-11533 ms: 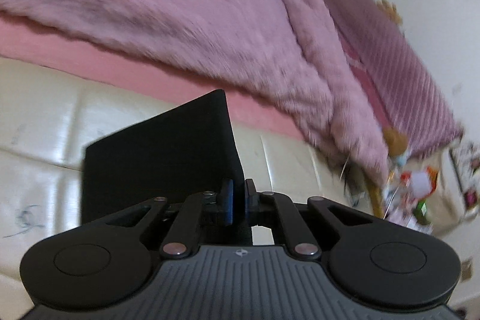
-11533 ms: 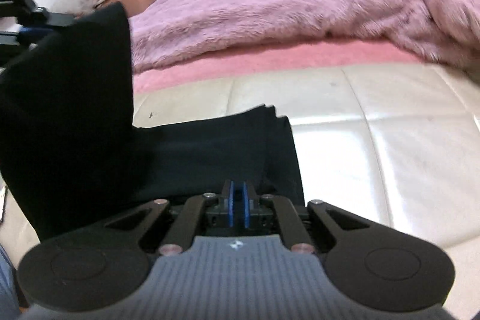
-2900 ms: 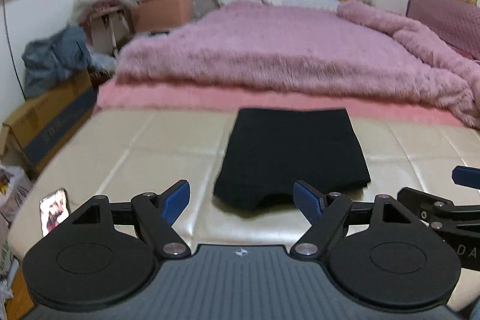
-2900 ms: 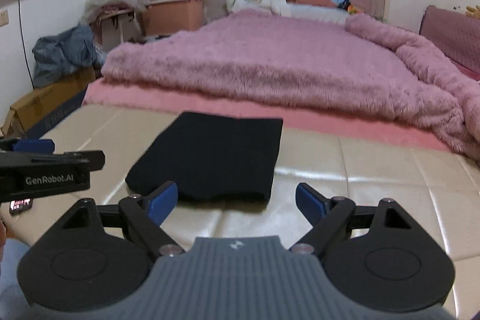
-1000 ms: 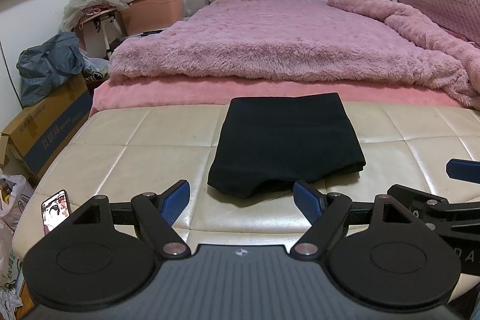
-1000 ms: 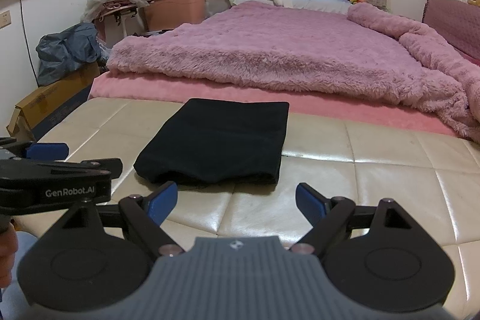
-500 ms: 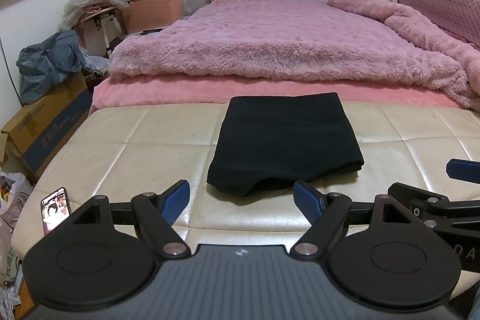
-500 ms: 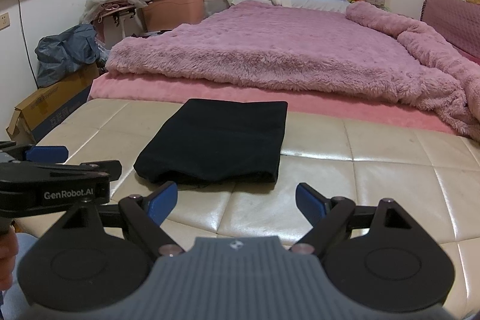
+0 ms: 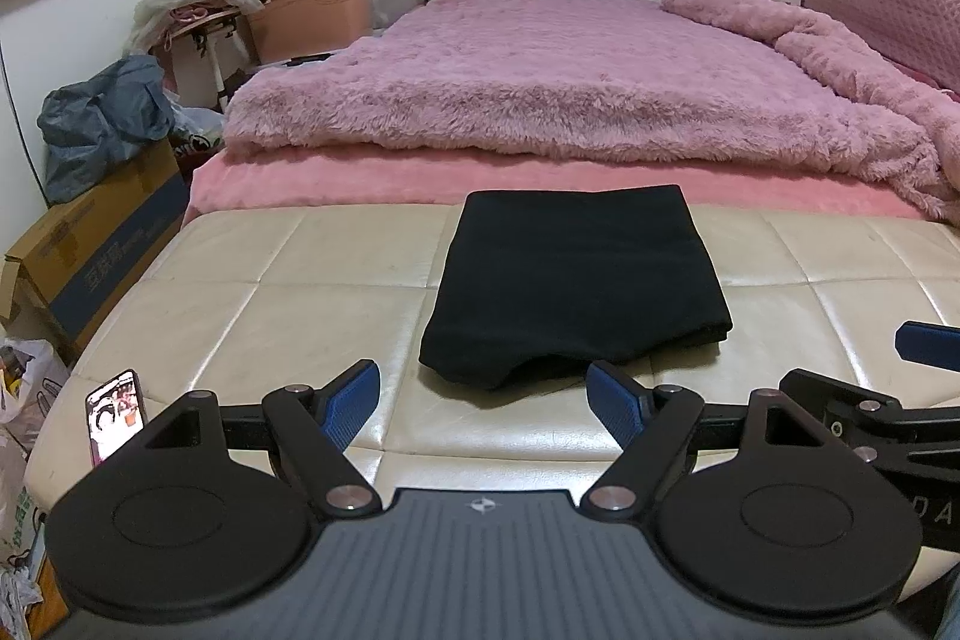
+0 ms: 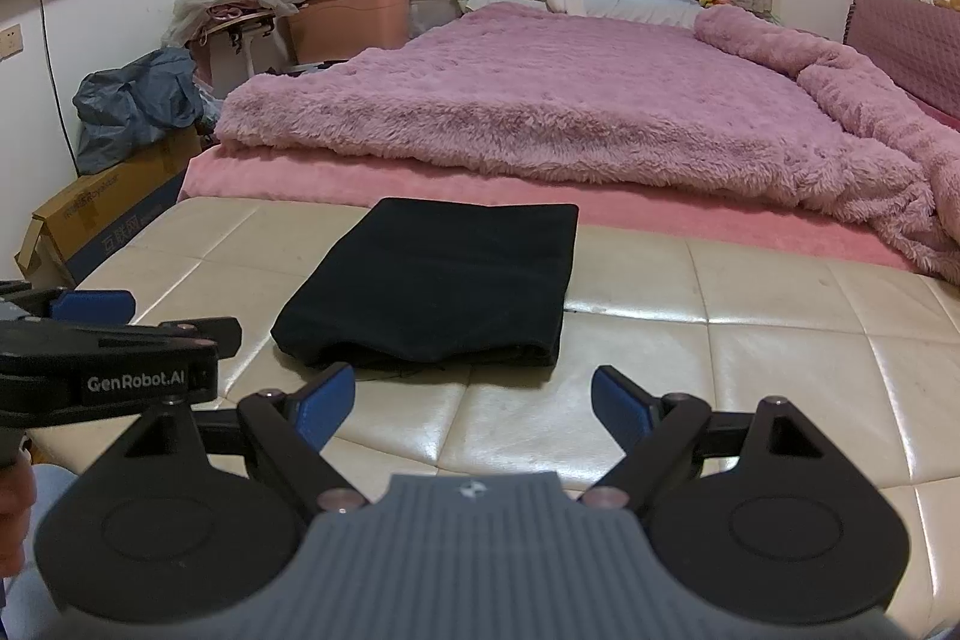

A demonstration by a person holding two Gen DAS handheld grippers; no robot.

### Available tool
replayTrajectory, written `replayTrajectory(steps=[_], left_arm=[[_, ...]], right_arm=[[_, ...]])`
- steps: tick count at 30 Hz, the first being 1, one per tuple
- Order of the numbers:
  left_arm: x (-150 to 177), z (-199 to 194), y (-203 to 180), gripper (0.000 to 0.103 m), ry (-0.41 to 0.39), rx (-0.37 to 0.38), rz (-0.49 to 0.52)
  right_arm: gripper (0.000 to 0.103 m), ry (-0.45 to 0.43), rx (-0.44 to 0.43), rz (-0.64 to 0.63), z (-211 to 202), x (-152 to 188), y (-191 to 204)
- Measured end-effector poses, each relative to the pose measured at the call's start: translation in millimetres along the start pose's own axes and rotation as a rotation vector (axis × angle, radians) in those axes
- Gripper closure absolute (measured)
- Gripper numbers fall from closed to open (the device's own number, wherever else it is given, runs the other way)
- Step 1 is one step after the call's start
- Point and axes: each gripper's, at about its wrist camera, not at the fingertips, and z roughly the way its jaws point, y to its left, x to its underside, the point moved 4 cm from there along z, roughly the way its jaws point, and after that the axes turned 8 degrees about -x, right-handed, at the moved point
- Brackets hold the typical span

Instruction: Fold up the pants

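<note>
The black pants (image 9: 573,280) lie folded into a neat rectangle on the cream padded bench (image 9: 288,292). They also show in the right wrist view (image 10: 438,280). My left gripper (image 9: 483,403) is open and empty, held back just short of the near edge of the pants. My right gripper (image 10: 474,403) is open and empty, also just short of the pants. The right gripper's fingers (image 9: 924,343) show at the right edge of the left view. The left gripper's fingers (image 10: 90,304) show at the left of the right view.
A bed with a fluffy pink blanket (image 9: 570,94) lies behind the bench. A phone (image 9: 114,415) rests at the bench's left front edge. A cardboard box (image 9: 90,244) and bags stand on the floor at the left, with stacked bins (image 9: 312,4) behind them.
11.5 s ago both grippers were shut on the pants mid-fold. Now the pants lie folded and both grippers are open and drawn back. Almost nothing has moved in the last second.
</note>
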Motion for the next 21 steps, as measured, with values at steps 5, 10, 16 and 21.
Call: replayTrajectory(steps=[5, 10, 16, 21], left_arm=[[-0.9, -1.6, 2.2, 0.011, 0.003, -0.003, -0.014], [-1.2, -0.9, 1.7, 0.011, 0.005, -0.003, -0.016], [-1.1, -0.3, 1.0, 0.011, 0.003, -0.012, -0.013], [-0.7, 0.6, 0.2, 0.011, 0.000, -0.019, -0.005]], right_arm=[[0.021, 0.005, -0.003, -0.001, 0.0, 0.0, 0.0], [0.021, 0.005, -0.001, -0.001, 0.0, 0.0, 0.0], [0.021, 0.012, -0.001, 0.005, 1.1, 0.3, -1.7], [0.021, 0.020, -0.001, 0.008, 2.0, 1.3, -2.7]])
